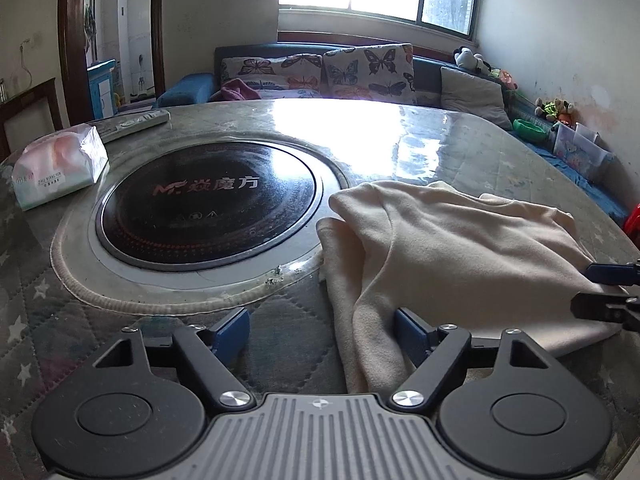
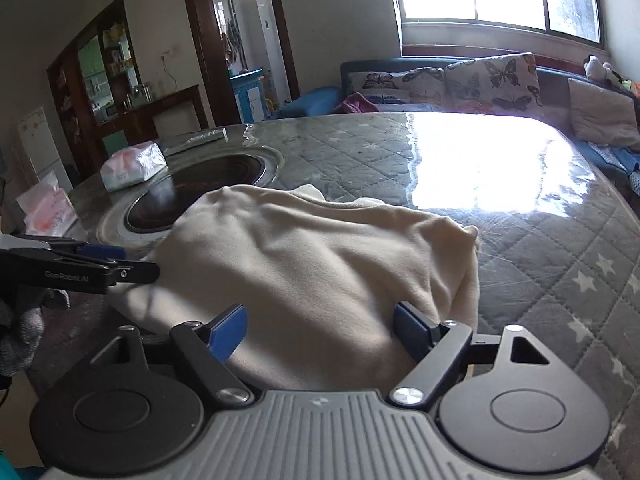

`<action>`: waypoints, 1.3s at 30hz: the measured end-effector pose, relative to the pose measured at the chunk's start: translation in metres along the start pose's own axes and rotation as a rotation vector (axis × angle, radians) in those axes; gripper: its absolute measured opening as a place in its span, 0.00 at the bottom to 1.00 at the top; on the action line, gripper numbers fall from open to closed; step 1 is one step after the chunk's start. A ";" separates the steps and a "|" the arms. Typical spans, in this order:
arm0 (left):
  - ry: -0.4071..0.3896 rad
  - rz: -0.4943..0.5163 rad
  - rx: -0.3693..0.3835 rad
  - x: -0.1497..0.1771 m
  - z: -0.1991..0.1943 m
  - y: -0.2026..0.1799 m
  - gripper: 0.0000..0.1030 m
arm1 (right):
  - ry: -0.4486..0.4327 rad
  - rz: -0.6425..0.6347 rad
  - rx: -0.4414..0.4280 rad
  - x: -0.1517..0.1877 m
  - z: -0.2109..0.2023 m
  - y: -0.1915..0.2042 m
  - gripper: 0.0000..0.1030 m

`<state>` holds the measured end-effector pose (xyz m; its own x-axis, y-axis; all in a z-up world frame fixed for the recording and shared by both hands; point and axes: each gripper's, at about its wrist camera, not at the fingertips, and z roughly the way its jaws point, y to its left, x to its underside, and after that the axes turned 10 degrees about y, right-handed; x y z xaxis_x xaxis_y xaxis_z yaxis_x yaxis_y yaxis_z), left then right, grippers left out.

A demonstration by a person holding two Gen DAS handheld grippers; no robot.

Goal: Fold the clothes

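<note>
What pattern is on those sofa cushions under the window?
Butterflies on a pale ground, on the sofa cushions; clearest in the left wrist view.

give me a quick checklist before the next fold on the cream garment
1. Left gripper open: ok, jaws apart, garment edge between its fingers.
2. Right gripper open: ok, jaws wide over the cloth.
3. Cream garment flat: not ok, bunched and rumpled.
4. Garment off the round cooktop: not ok, one corner lies over its rim.
5. Tissue pack clear of the fold: ok, apart on the far side.
6. Grip on a hem: cannot tell.
</note>
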<state>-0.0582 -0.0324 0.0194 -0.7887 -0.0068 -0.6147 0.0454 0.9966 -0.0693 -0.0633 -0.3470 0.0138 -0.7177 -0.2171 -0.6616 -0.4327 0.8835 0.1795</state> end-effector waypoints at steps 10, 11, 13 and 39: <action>-0.099 -0.013 0.096 -0.027 -0.022 -0.006 0.78 | -0.053 0.016 0.060 -0.032 0.003 -0.013 0.76; -0.107 -0.010 0.114 -0.030 -0.021 -0.008 0.78 | -0.046 0.025 0.057 -0.036 0.007 -0.016 0.68; -0.123 0.000 0.146 -0.035 -0.018 -0.014 0.74 | -0.031 0.047 0.050 -0.042 0.016 -0.020 0.60; -0.057 0.058 0.239 -0.045 0.023 -0.029 0.36 | 0.058 -0.005 0.181 -0.083 0.070 -0.020 0.45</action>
<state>-0.0103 -0.0625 0.0308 -0.7452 0.0390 -0.6657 0.2391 0.9475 -0.2122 0.0427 -0.3183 0.0141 -0.7485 -0.2404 -0.6180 -0.3348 0.9415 0.0394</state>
